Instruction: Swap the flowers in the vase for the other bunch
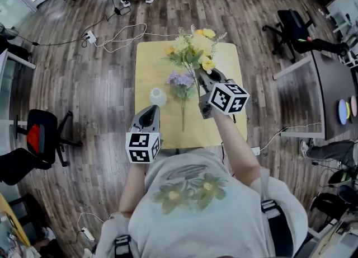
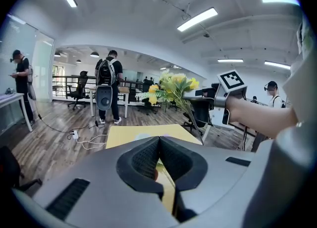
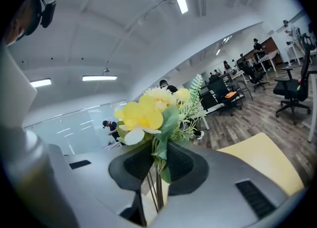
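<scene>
Right gripper [image 1: 208,75] clenched on stems of yellow bunch [image 1: 193,47], arm outstretched above table [image 1: 151,66]; left gripper [image 1: 151,108] closed, empty.

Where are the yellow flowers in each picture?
Head view: yellow flowers top middle, over the yellow table.
Left gripper view: middle, slightly right.
Right gripper view: centre, stems gripped in the right tool.
Shared landmark: the yellow table.

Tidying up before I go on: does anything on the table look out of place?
The purple bunch lies flat on the table beside the vase, which stands upright with no flowers in it. The yellow bunch is clamped by its stems in the right tool, raised above the table.
</scene>
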Motion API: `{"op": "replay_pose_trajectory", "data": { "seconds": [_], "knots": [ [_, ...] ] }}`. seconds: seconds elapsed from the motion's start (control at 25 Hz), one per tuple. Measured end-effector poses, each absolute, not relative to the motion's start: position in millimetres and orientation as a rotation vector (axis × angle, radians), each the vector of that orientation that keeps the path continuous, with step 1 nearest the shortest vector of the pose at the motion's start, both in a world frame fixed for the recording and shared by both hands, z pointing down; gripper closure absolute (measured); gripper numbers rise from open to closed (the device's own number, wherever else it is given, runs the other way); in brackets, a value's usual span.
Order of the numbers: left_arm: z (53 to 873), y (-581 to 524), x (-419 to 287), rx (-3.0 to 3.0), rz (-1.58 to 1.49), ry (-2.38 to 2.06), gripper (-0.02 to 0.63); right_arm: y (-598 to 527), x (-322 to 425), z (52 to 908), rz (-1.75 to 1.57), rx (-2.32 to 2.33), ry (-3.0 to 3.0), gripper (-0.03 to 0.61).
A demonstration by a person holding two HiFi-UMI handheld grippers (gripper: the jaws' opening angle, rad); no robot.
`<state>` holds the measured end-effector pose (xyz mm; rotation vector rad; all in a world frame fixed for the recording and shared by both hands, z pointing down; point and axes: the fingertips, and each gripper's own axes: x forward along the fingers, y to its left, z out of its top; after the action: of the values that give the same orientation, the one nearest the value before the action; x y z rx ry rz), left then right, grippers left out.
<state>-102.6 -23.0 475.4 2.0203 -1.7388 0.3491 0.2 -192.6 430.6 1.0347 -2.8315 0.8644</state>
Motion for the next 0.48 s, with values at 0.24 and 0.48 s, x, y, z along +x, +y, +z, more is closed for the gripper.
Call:
{"op": "replay_pose_trajectory", "data": {
  "seconds": [0.24,0.48],
  "knots": [
    [475.3,-12.7,-123.1,1.974,0.337,-1.789,0.598,-184.9,-54.5,399.5,0.837,0.863,-2.956,0.494],
    [476.0,-4.2,-137.8,1.937,0.319,-1.829,0.598,-175.3,-101.4,368.3,0.809,0.723,-3.055,0.494]
  ]
}}
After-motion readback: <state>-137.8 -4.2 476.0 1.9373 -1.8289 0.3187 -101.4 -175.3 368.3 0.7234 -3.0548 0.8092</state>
